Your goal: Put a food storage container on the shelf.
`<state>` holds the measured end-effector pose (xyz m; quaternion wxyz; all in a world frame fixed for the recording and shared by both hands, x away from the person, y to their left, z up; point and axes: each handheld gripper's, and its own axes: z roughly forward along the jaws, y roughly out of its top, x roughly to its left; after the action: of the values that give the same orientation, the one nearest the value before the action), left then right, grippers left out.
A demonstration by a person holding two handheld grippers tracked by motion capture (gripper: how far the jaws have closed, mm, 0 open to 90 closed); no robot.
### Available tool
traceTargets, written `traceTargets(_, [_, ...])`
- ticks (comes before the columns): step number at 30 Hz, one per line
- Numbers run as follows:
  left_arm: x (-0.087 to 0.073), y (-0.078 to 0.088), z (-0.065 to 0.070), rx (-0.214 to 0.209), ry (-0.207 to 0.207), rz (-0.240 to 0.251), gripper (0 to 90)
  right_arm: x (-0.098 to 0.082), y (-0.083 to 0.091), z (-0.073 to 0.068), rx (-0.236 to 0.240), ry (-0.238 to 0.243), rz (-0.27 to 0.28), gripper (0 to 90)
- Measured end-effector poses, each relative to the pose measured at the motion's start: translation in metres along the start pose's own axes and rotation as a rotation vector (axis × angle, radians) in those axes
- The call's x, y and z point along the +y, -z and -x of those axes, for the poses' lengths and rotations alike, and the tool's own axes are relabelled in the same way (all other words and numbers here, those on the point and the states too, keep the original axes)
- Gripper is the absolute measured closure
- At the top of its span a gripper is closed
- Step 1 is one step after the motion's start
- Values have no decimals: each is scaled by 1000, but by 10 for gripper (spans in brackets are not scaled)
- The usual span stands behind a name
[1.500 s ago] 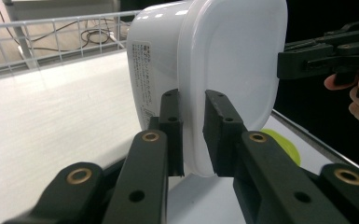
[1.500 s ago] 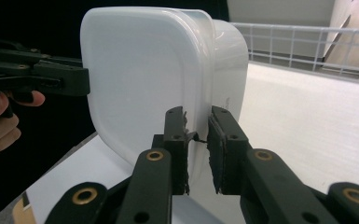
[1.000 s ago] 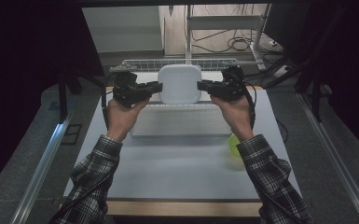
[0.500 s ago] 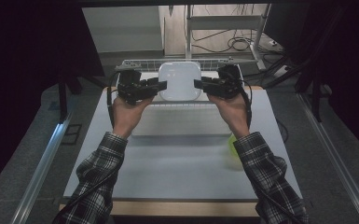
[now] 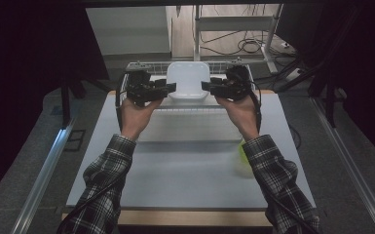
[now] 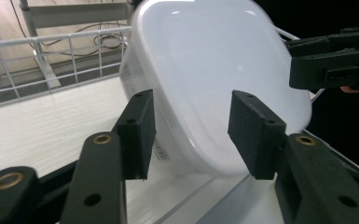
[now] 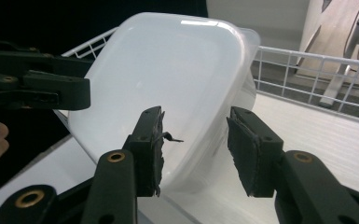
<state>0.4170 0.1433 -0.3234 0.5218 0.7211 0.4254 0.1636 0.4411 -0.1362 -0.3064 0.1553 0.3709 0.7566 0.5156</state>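
A white plastic container (image 5: 189,80) stands tilted on its edge inside a white wire basket (image 5: 224,64) at the far end of the table. My left gripper (image 5: 171,87) is at its left side and my right gripper (image 5: 205,87) at its right, both pointing inward at it. In the left gripper view the container (image 6: 214,70) lies just beyond the open left gripper (image 6: 189,135), with the right gripper (image 6: 331,63) past it. The right gripper view shows the container (image 7: 168,70) beyond the open right gripper (image 7: 196,149), and the left gripper (image 7: 37,86) behind it.
The white table (image 5: 190,165) stretches toward me from the basket. A yellow-green object (image 5: 242,151) lies near my right sleeve. Metal rails run along both sides of the table. Basket wires (image 6: 74,51) rise behind the container.
Both hands and the container have shifted farther away from me, deeper into the basket. The grippers have kept their places on either side of it.
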Motion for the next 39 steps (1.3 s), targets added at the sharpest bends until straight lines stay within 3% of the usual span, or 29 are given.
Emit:
traceTargets(2, [1,-1,-2,1,11,3,457,0,-2,0,-10,10,-3,543])
traceTargets(11, [5,-5,-6,32,6,8,409,2,-7,3,-24,-2,13,532])
traceTargets(19, [7,-9,-11,70,-2,32,276,4,-10,4,-55,5,18,468])
traceTargets(22, [6,-6,-12,35,-1,56,223,4,-9,2,-49,27,16,417])
traceTargets(27, [3,-1,-8,-12,-23,45,186,2,-3,-1,-24,34,19,351])
traceTargets(39, [-18,17,2,-58,-81,16,78,-17,17,-6,39,44,29,226])
